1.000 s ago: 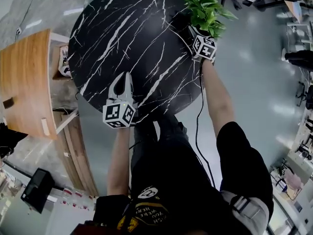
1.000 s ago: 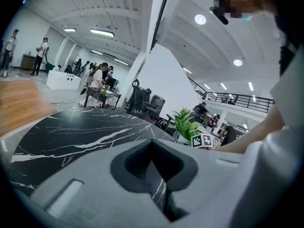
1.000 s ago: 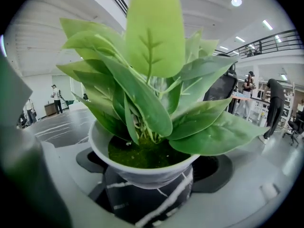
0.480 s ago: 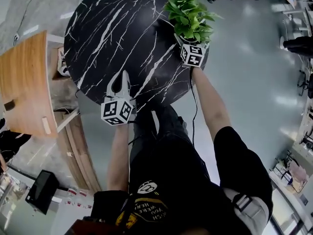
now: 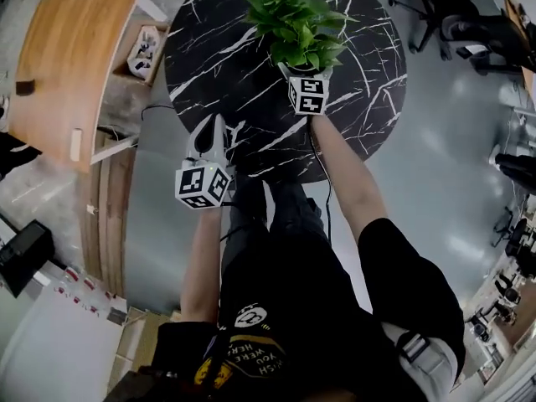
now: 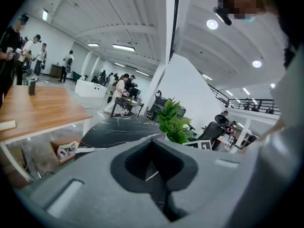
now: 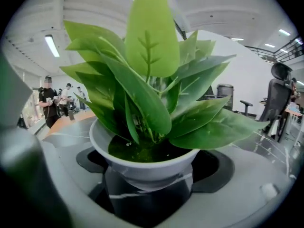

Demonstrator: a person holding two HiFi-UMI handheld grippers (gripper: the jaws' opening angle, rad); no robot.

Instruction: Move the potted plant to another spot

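Plant (image 7: 147, 80) in white pot (image 7: 142, 167); right gripper (image 7: 152, 190) clamps pot.

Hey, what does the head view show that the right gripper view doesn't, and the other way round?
Only the head view: the left gripper, jaws together and empty at the near edge of the black marble table, the wooden desk, and the person's arms. Only the right gripper view: the white pot and its soil between the jaws, plus bystanders far left. Both: the potted plant, the table, and the right gripper holding the plant.
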